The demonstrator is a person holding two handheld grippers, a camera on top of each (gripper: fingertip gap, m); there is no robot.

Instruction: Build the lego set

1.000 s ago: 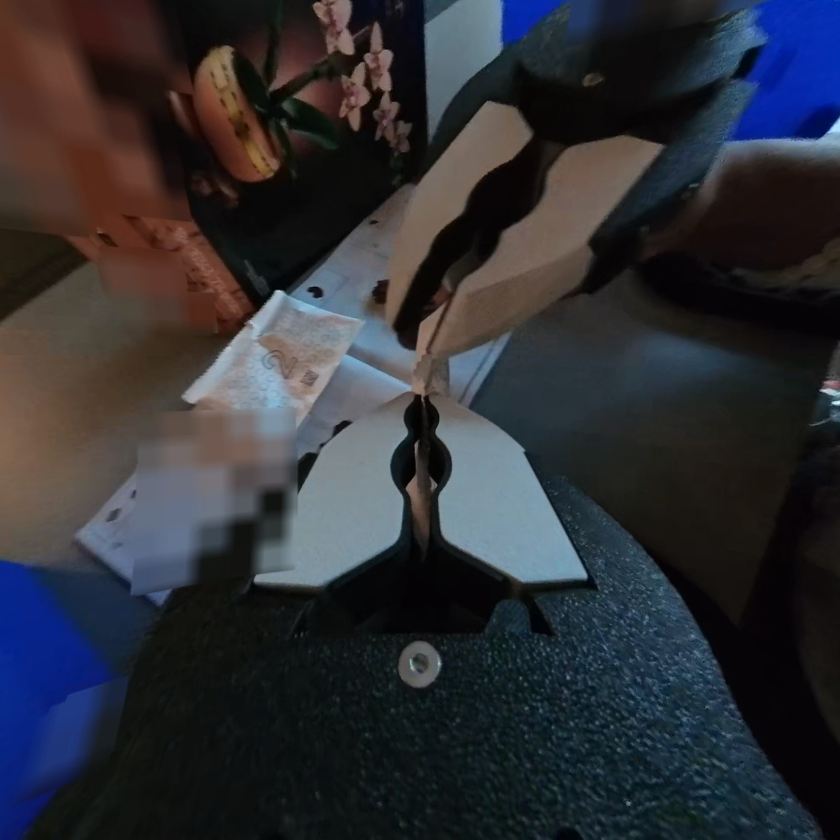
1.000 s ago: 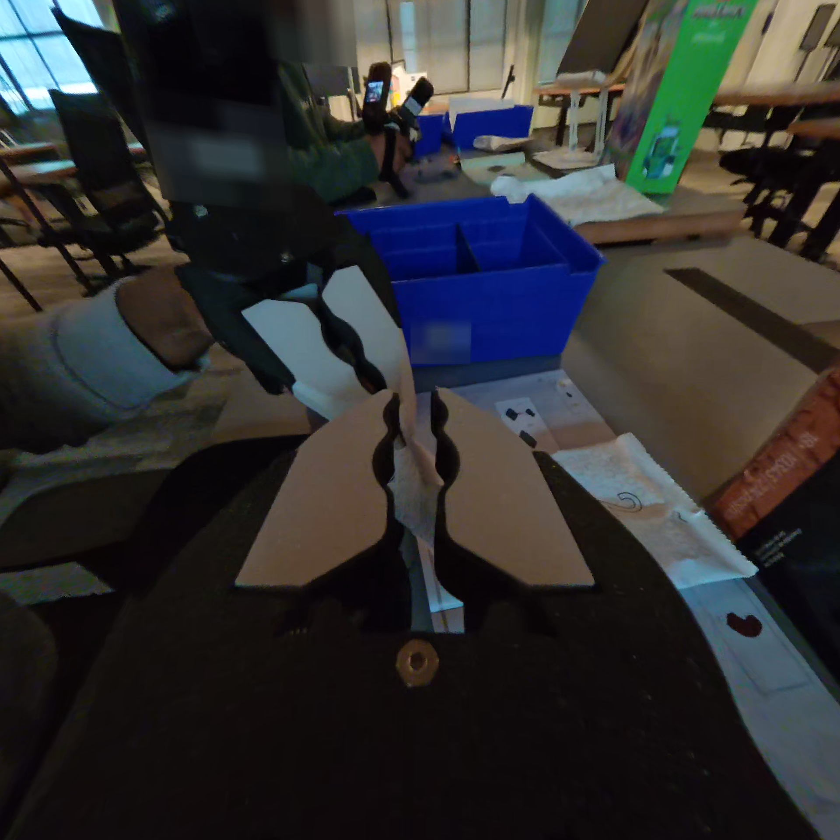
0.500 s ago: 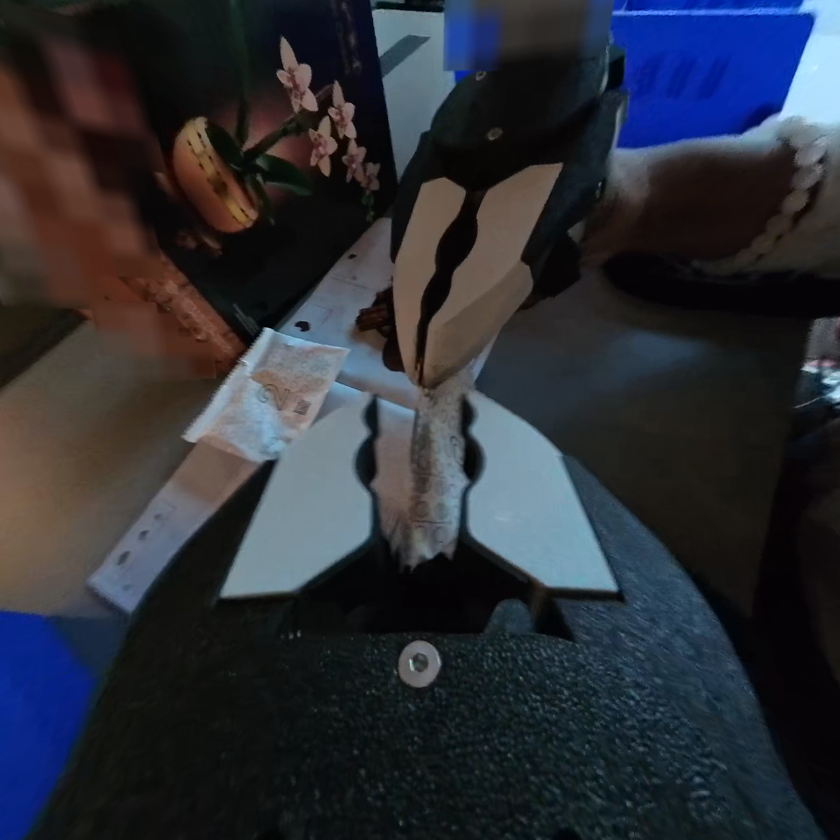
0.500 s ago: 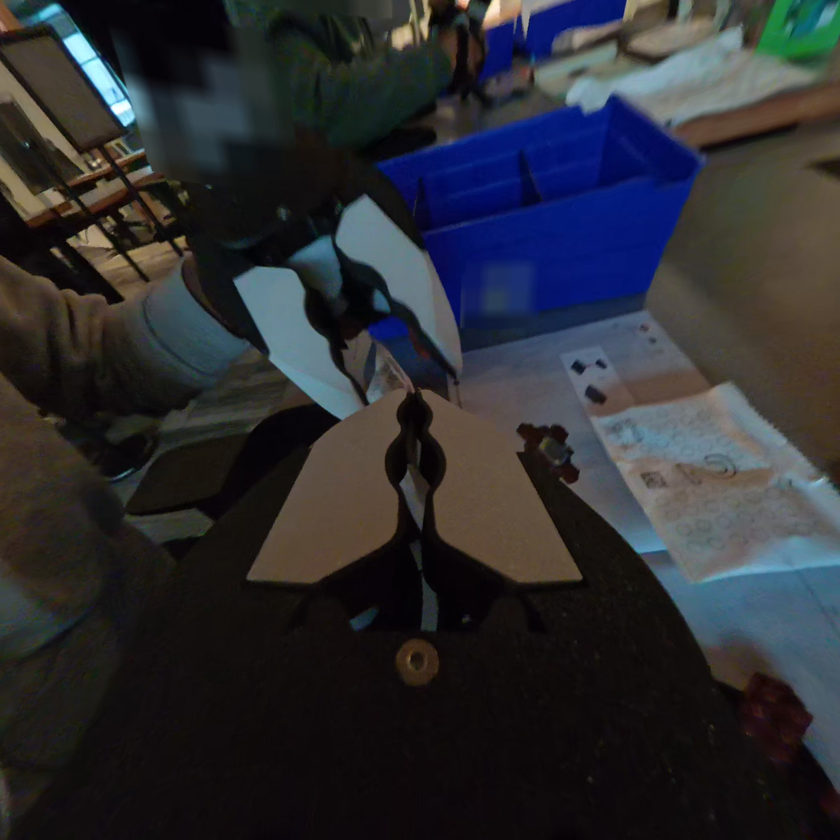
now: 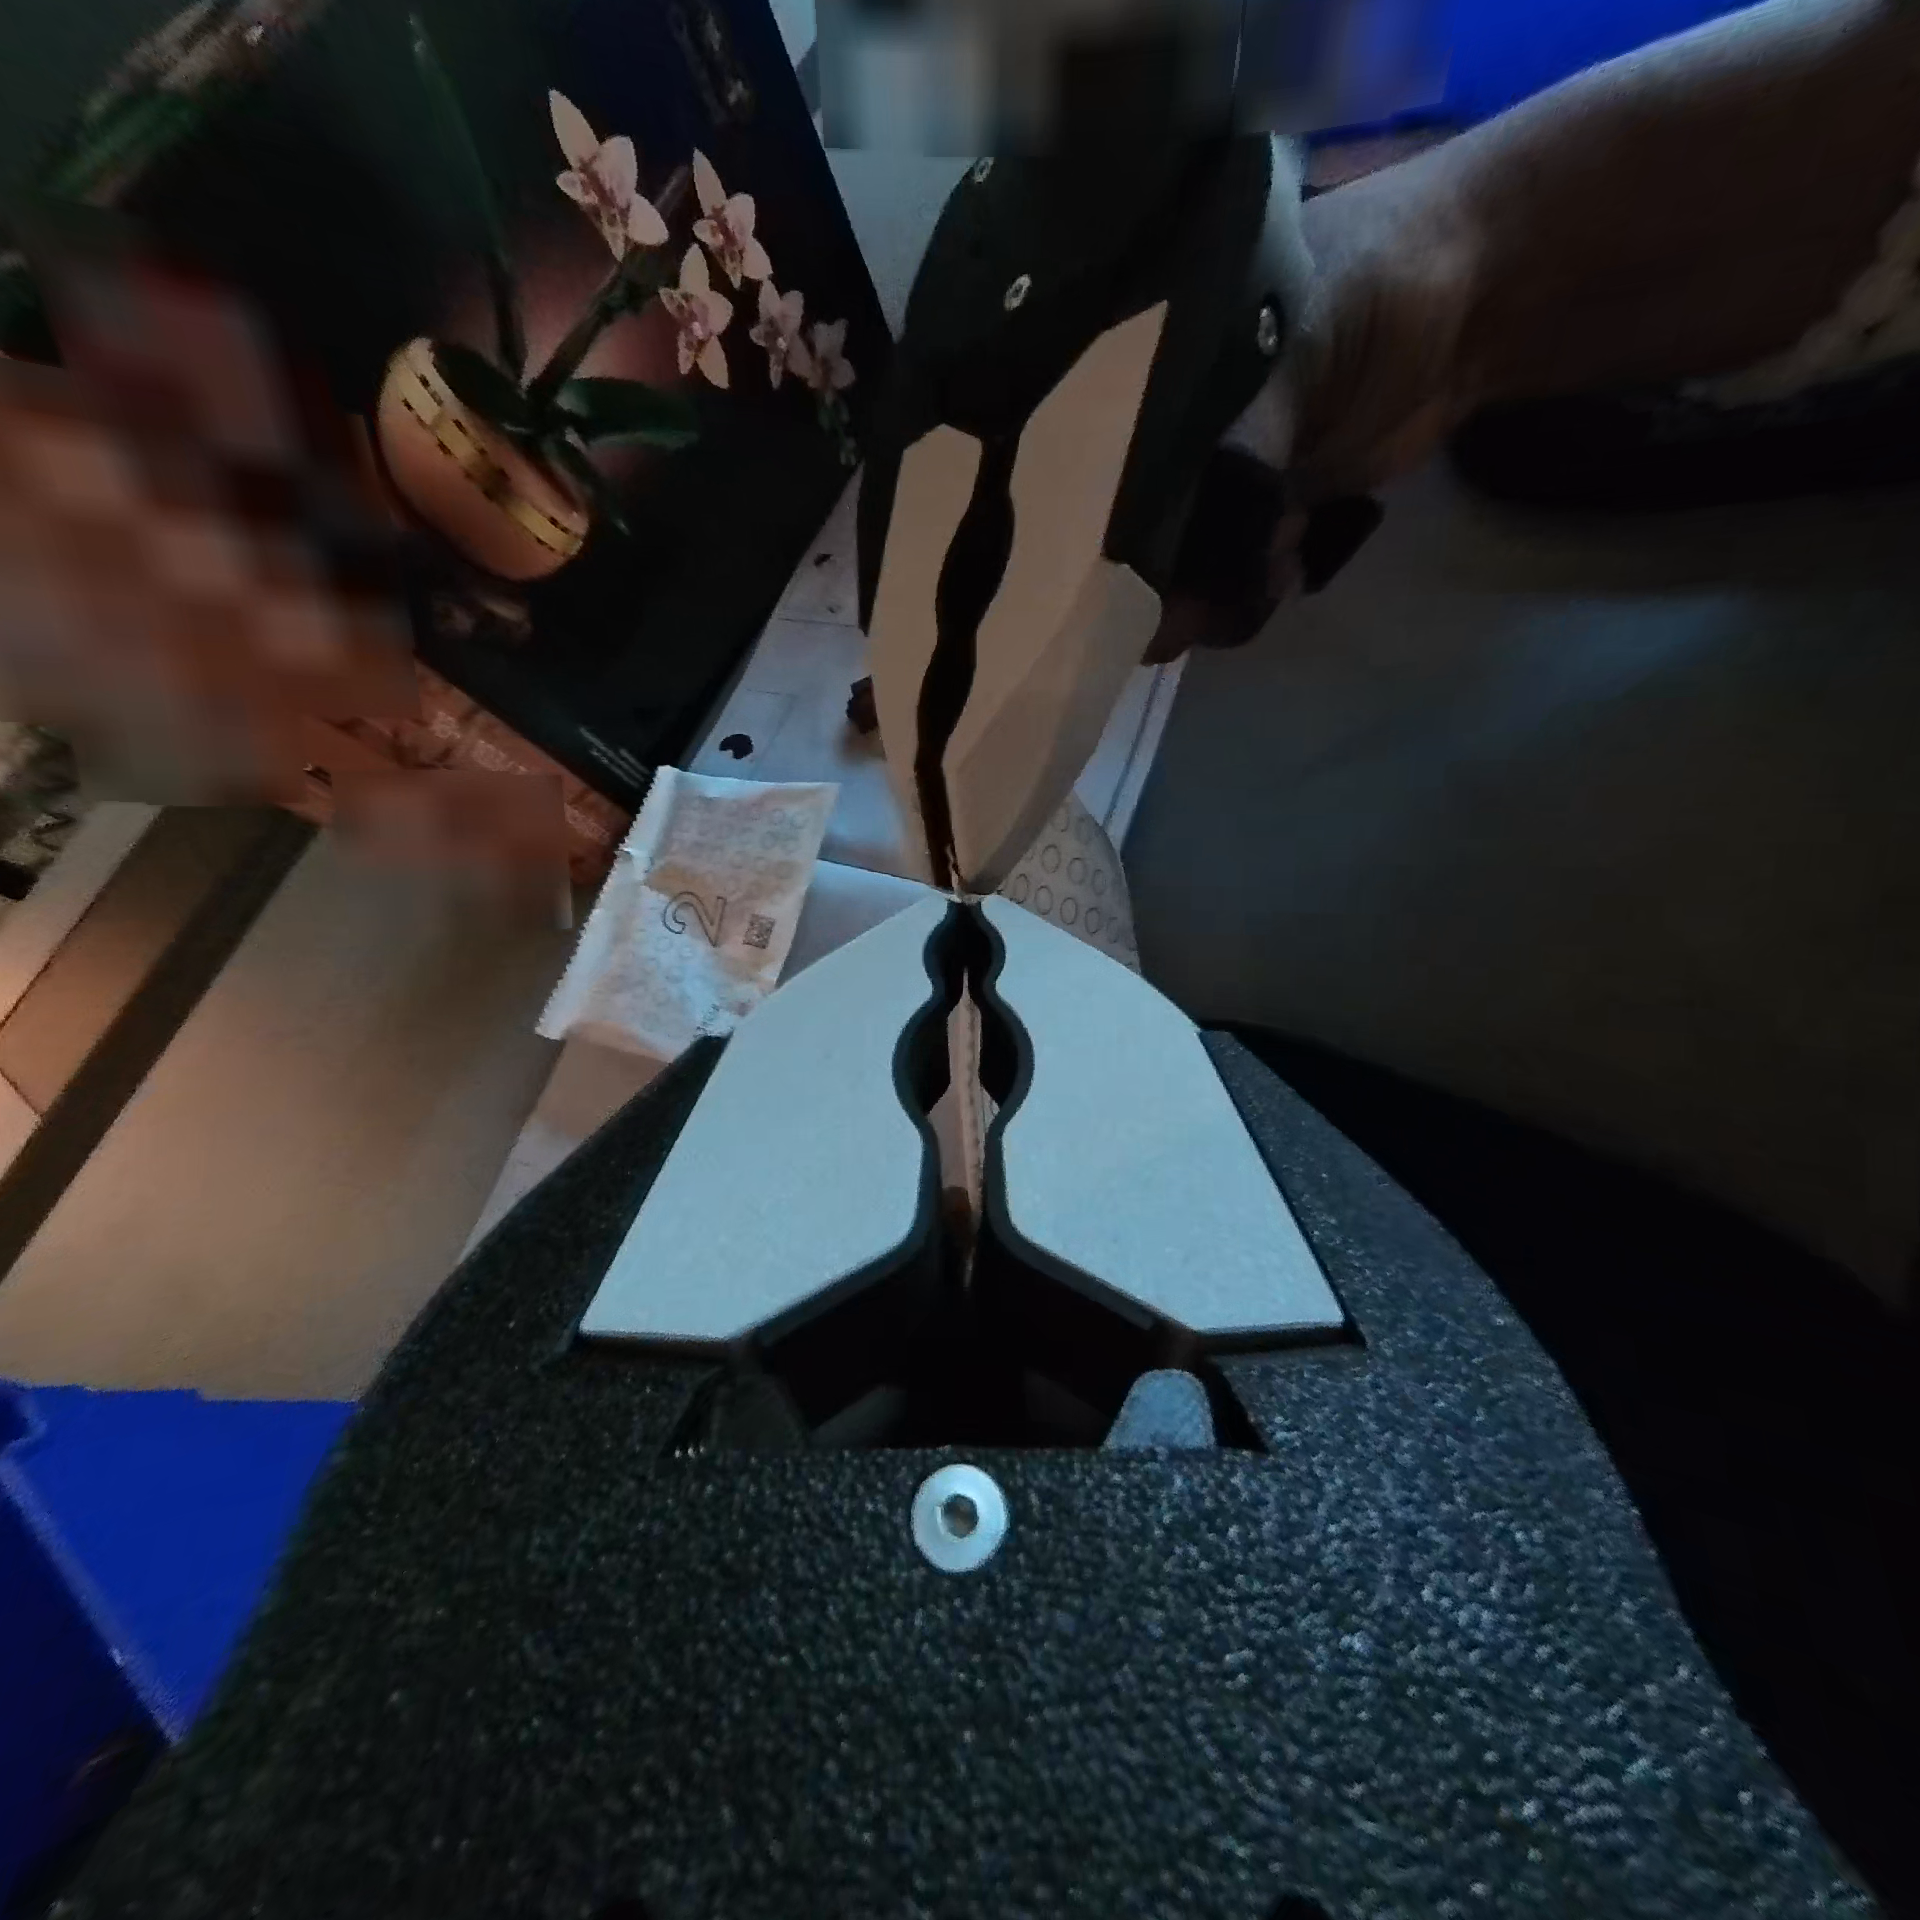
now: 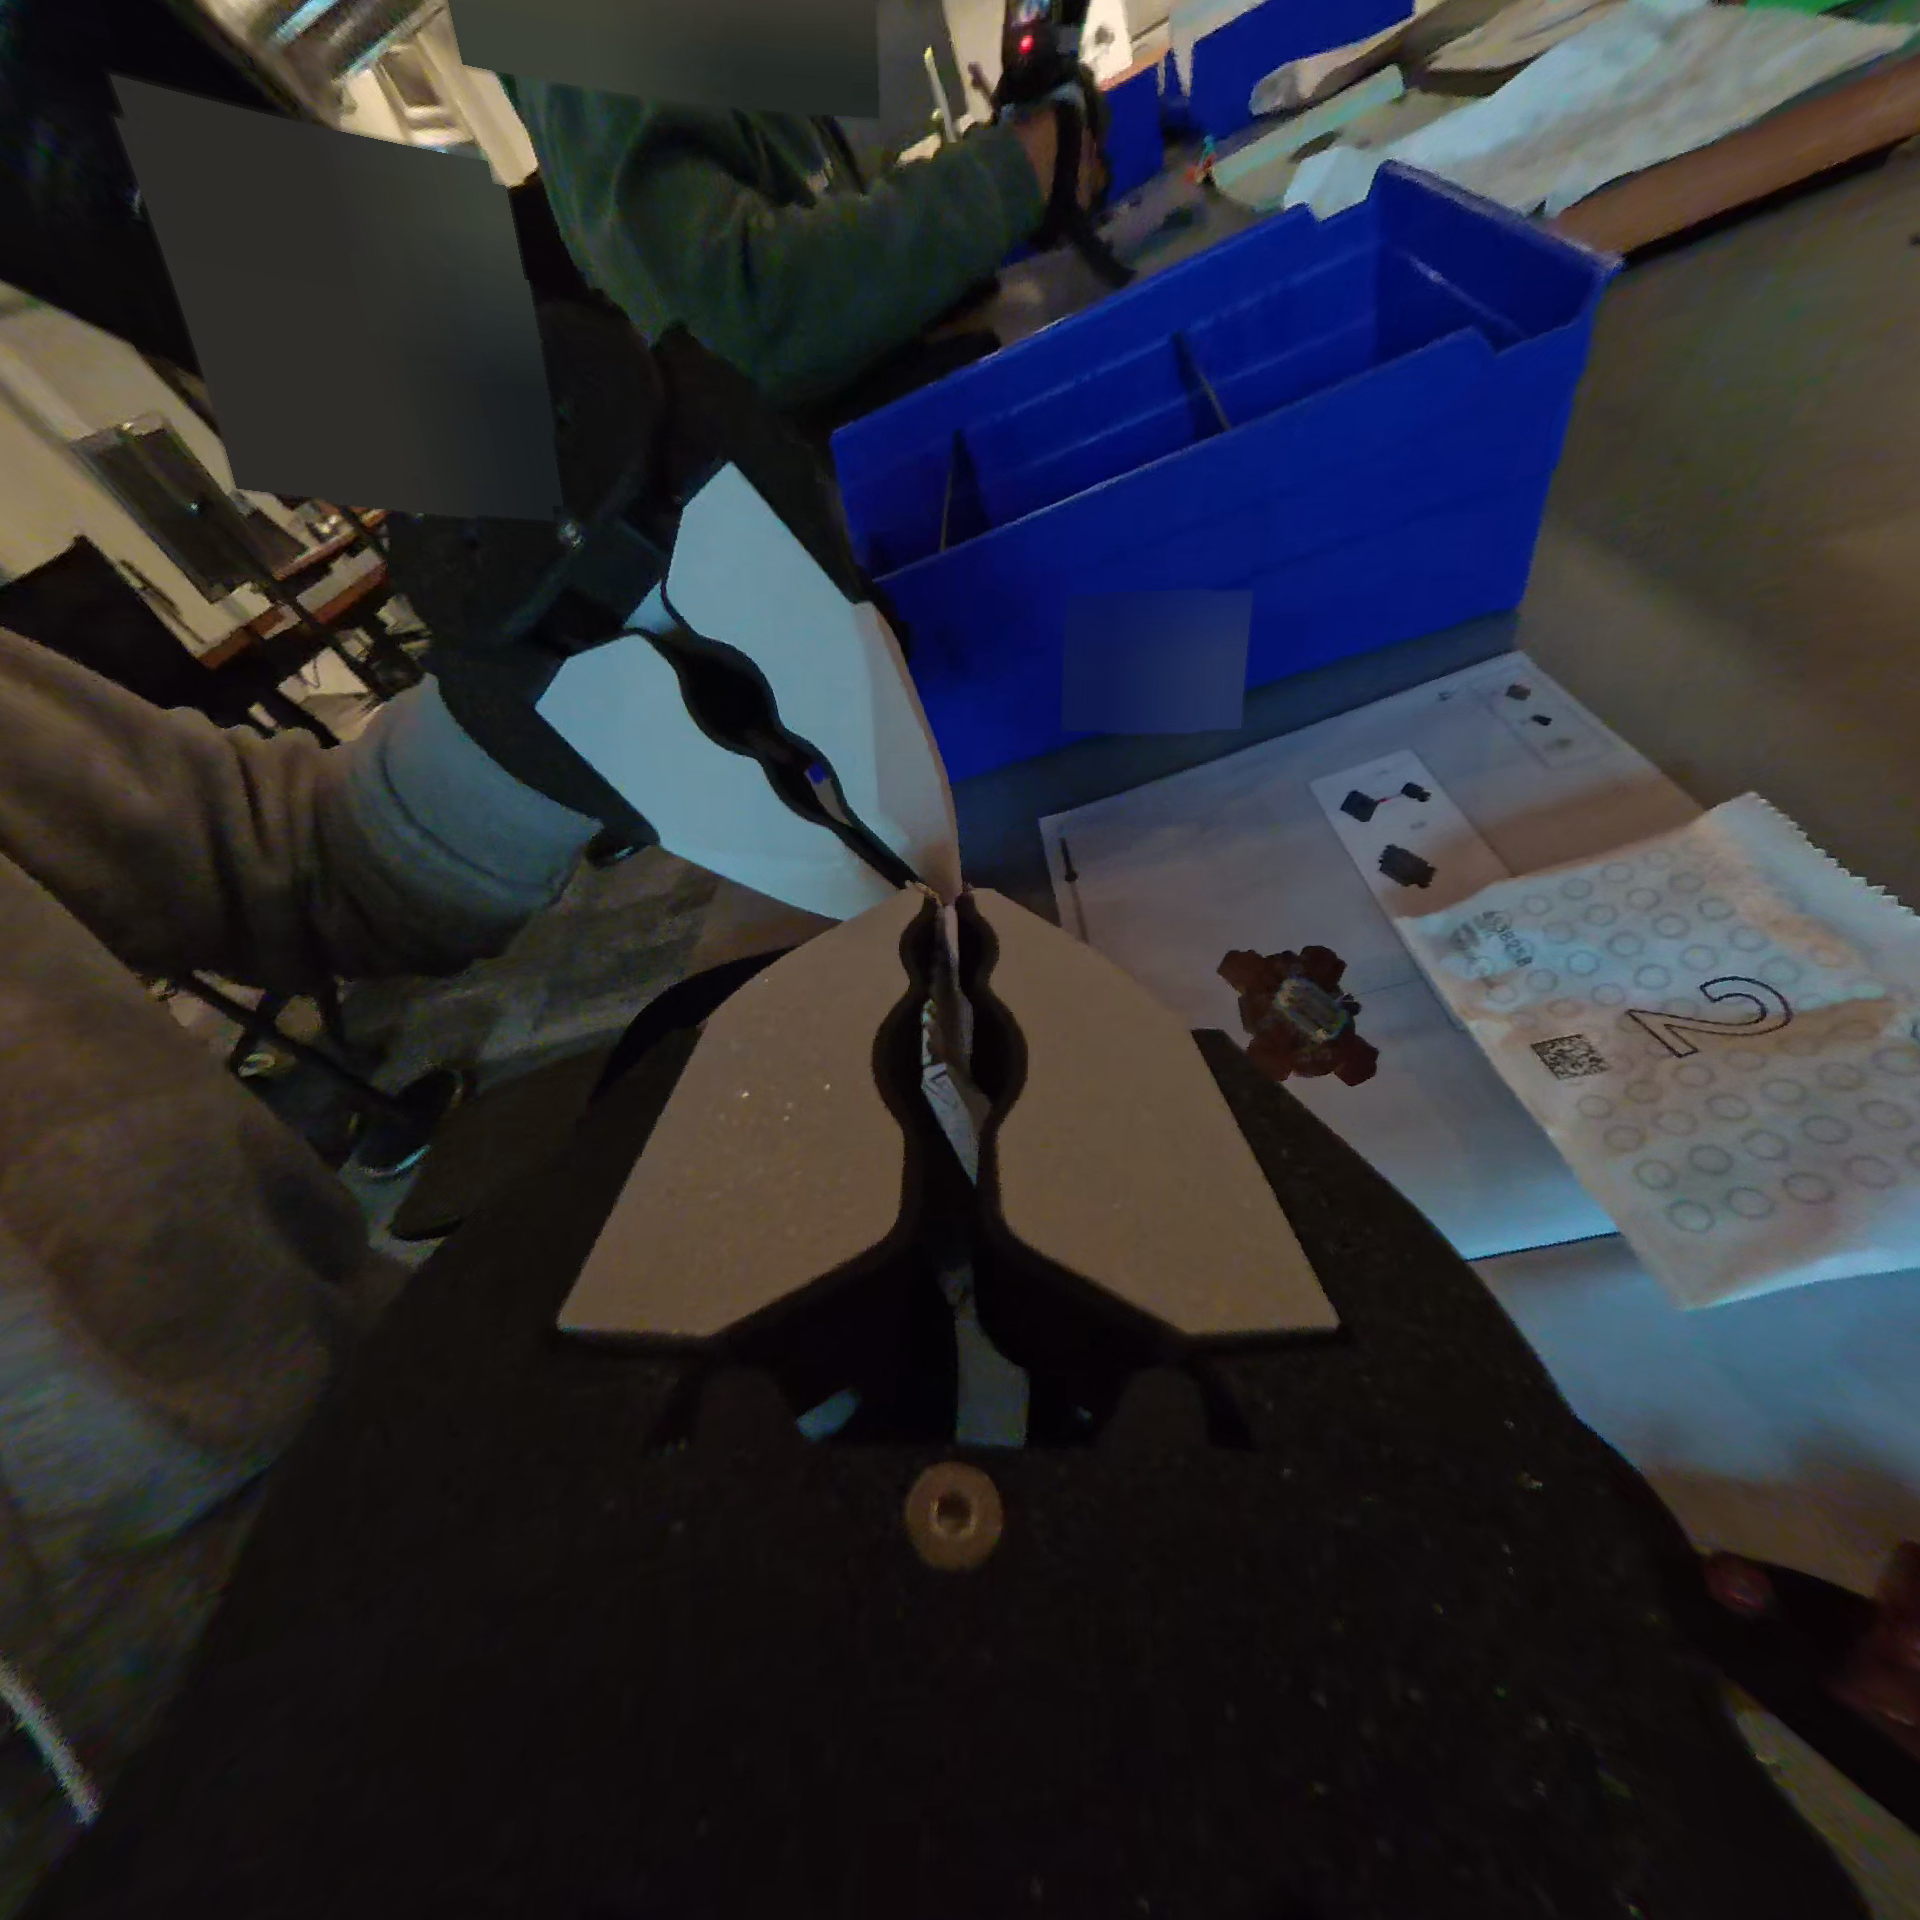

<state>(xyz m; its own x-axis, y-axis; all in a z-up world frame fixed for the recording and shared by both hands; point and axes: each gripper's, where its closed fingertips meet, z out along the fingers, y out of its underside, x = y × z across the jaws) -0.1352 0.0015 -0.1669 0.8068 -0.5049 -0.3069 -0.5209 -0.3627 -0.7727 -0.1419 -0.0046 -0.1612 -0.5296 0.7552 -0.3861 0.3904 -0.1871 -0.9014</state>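
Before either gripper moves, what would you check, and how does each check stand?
1. Left gripper shut on the thin white circle-printed paper bag: ok.
2. Right gripper shut on the same bag: ok.
3. Space between the two grippers' tips: not ok, they nearly touch.
4. Second white paper bag lying flat, away from both grippers: ok.
5. Small dark red brick piece away from both grippers: ok.
6. Held bag whole or torn: cannot tell.

- The grey counter [image 6: 1714, 436] carries a blue bin [image 6: 1247, 540] with dividers.
- A white instruction sheet [image 6: 1247, 883] lies flat near the bin.
- A paper bag [image 6: 1714, 1060] and a small dark red piece [image 6: 1299, 1013] rest on the sheet.
- A dark box [image 5: 499, 364] stands beside the sheet.
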